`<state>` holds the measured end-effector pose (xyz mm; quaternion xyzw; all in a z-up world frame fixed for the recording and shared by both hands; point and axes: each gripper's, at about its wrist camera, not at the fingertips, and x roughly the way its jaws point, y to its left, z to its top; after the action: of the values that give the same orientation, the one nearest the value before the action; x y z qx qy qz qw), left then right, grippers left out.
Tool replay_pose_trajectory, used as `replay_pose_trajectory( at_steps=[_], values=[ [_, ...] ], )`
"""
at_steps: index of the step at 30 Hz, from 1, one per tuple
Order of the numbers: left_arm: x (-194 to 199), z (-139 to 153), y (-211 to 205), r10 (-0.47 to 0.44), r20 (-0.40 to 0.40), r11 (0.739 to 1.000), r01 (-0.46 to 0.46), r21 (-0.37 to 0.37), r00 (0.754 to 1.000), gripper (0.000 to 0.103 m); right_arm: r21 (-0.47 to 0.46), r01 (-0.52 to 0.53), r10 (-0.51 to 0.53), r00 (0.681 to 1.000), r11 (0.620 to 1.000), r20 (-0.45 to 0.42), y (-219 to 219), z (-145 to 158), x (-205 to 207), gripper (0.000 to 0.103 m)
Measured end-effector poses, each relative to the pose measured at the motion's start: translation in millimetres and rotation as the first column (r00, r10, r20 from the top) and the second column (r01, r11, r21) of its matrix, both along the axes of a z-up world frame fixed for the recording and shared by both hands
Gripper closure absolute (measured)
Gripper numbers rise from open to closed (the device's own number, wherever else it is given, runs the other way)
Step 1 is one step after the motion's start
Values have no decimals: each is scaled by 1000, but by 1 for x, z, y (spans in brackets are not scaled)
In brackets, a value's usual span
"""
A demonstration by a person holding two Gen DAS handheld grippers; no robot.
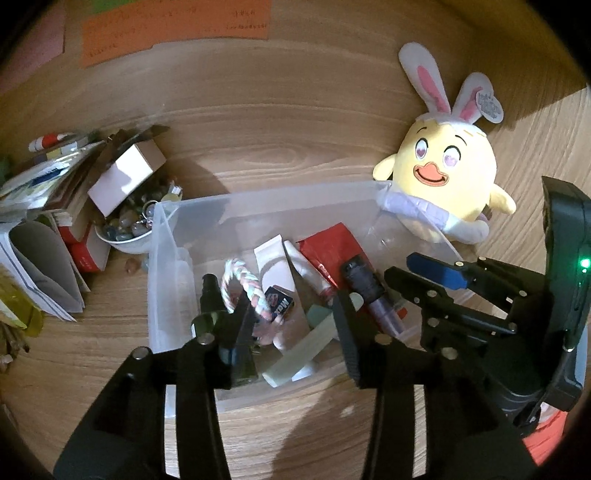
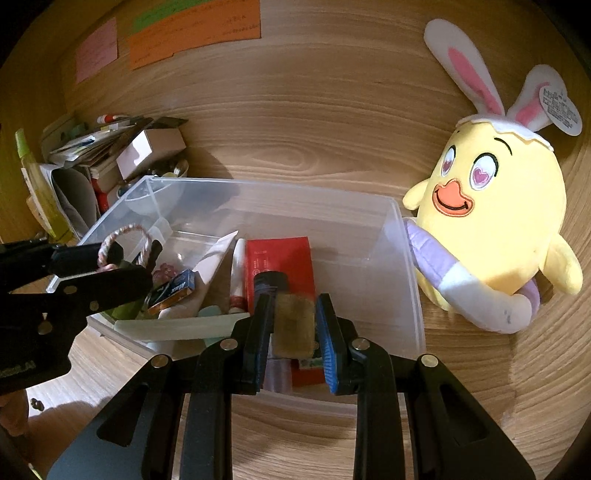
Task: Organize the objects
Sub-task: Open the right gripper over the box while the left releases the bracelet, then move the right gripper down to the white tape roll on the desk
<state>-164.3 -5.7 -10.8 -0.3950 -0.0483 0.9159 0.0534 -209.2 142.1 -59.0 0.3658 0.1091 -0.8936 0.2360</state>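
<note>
While both tools hang over the clear plastic bin, the stock stands as follows: right gripper, fingers pressed onto a small tan-brown block, possibly a sponge or pad, held above the bin's near edge and not yet released; left gripper, fingers spread with nothing visibly pinched between them, poised over the bin's left half just beside the braided pastel rope ring. Bin contents: red packet, white tube, a second slim white tube, dark cylindrical bottle, small blue-and-orange box, pale green flat stick lying across the near side. Outside the bin: yellow chick plush with rabbit ears, leaning against the bin's right wall; white bowl of stones and trinkets; a heap of booklets and a small carton at the left; coloured paper notes on the wooden surface. Hazards, as judged: the block is soft-looking and may cling to a pad on release, or fall onto the rim and tumble outside; the two tools sit close together, so a sideways move by either could knock the other; the plush presses on the thin wall and could shove the light bin if bumped.
</note>
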Motion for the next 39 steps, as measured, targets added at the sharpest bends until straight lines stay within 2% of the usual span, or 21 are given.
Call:
replay_pose_trajectory(
  at_steps=[1,2,3,5,11,13,14,16,18,30,39],
  values=[
    [0,1,0,-2,-1,1000,2,2,1000,59,-1,-3,3,1000,1000,1,0,0,0,78],
    [2,3,0,-7,-2,1000,7,4,1000,58,-2,-4,4,1000,1000,-1,0,1,1,71],
    [3,5,0,-11,-5,1000,11,6,1000,54,-3,-4,4,1000,1000,-3,-1,2,1,63],
    [7,11,0,-14,-24,1000,14,4,1000,46,-6,-4,4,1000,1000,-23,-1,5,4,54],
    [25,30,-1,-14,-73,1000,14,-6,997,37,-21,-11,10,998,1000,-61,0,16,13,43],
    [31,35,-1,-7,-91,1000,5,-18,996,27,-25,-18,16,997,1000,-69,-1,20,17,41],
    [36,38,-2,-1,-103,1000,-2,-28,995,23,-26,-22,20,997,999,-74,-1,21,19,38],
    [43,42,-3,6,-120,999,-11,-40,993,10,-28,-31,28,996,999,-86,-1,25,25,29],
    [51,46,-4,15,-137,999,-22,-50,990,8,-28,-32,29,994,999,-107,-1,29,31,23],
    [87,50,-21,48,-159,996,-59,-63,986,6,-43,-89,82,987,995,-138,0,44,79,18],
    [114,38,-31,75,-140,990,-90,-105,987,5,-84,-121,110,985,989,-131,3,47,109,15]
  ],
)
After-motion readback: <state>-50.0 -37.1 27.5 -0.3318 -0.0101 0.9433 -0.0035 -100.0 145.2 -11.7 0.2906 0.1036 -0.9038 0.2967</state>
